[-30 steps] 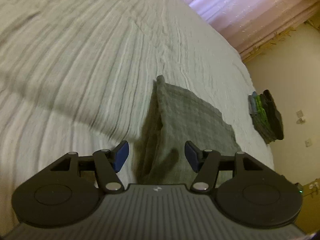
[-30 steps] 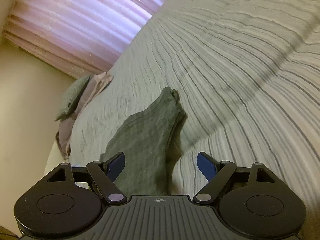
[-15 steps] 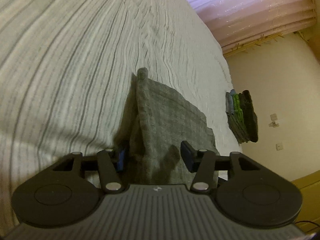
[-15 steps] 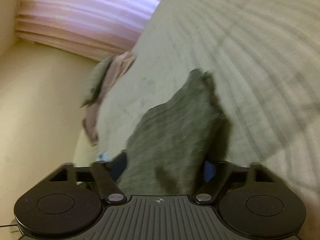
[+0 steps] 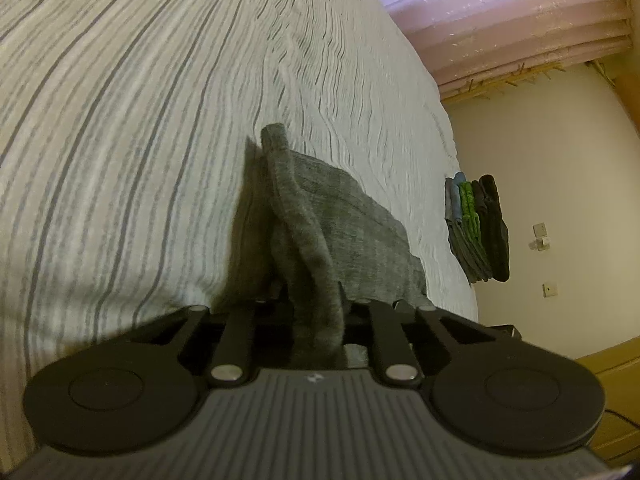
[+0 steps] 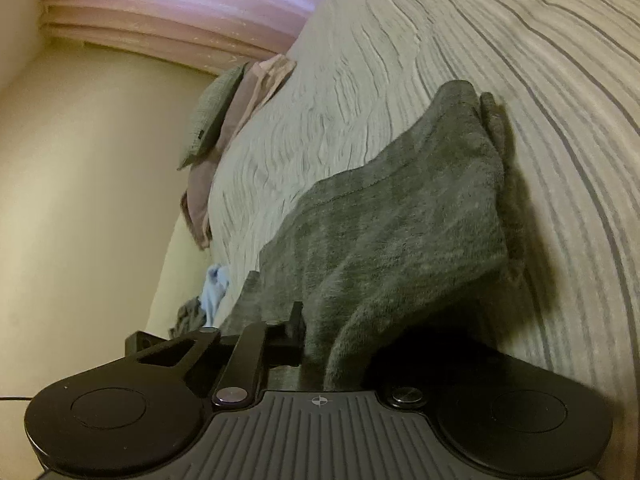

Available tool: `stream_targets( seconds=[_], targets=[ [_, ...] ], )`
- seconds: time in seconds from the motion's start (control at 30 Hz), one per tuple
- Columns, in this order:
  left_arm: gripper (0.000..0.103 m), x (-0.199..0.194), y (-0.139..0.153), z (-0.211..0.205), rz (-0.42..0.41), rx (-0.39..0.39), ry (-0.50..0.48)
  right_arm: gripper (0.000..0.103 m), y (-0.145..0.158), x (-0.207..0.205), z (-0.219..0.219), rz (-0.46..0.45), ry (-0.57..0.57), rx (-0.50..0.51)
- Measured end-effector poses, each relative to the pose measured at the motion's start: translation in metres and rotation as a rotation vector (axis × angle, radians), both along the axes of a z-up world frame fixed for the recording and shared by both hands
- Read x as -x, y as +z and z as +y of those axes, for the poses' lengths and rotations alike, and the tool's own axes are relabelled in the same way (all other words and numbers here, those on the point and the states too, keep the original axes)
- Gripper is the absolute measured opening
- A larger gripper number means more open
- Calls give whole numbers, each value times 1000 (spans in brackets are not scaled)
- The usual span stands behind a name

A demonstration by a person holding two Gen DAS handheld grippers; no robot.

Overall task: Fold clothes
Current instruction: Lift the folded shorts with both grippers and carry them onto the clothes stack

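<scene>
A: On the striped bedspread (image 5: 160, 120), both the left gripper (image 5: 316, 308) and right gripper (image 6: 320, 344) have just closed, clamping the grey garment (image 5: 344, 216) at its near edge.

B: Soft, light knit that looks likely to sag; hems seem the surest hold.

Left gripper (image 5: 316, 304) sits low in the frame, just left of centre, tilted downward, and its jaws have just been closing: now they pinch a ridge of the grey garment (image 5: 344, 216) between them. Right gripper (image 6: 332, 344) sits at lower centre, angled slightly down, its jaws likewise just closed in, clamped on the same garment's near edge, cloth draped over the right finger.
</scene>
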State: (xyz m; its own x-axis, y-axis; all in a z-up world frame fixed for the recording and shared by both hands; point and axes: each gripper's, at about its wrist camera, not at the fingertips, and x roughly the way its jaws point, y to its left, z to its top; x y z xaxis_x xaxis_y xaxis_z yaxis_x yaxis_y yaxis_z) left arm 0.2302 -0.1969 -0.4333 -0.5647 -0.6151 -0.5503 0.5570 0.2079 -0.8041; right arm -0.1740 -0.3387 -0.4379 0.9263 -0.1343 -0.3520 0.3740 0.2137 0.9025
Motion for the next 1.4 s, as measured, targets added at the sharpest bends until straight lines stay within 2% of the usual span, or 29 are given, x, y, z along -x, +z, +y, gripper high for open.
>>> stream_targets(
  seconds=[0.1, 0.23, 0.37, 0.6, 0.77, 0.9, 1.1, 1.2, 1.4],
  targets=[
    [10, 7, 23, -6, -4, -1, -9, 9, 20, 7, 3, 2, -20, -4],
    [10, 18, 70, -23, 22, 18, -34, 8, 62, 27, 1, -5, -73, -26],
    [10, 40, 126, -51, 42, 30, -104, 9, 121, 54, 0, 16, -131, -21],
    [10, 98, 228, -104, 122, 79, -254, 9, 254, 111, 10, 73, -290, 57],
    [10, 159, 277, -149, 151, 119, -386, 9, 314, 160, 25, 102, -430, 111],
    [10, 219, 295, -185, 158, 140, -475, 9, 338, 210, 30, 115, -542, 137],
    [10, 325, 294, -254, 171, 136, -530, 9, 344, 293, -1, 137, -621, 147],
    [10, 378, 289, -293, 166, 143, -514, 9, 347, 347, -48, 146, -605, 159],
    [10, 477, 270, -373, 171, 126, -435, 9, 336, 438, -169, 181, -537, 153]
  ],
)
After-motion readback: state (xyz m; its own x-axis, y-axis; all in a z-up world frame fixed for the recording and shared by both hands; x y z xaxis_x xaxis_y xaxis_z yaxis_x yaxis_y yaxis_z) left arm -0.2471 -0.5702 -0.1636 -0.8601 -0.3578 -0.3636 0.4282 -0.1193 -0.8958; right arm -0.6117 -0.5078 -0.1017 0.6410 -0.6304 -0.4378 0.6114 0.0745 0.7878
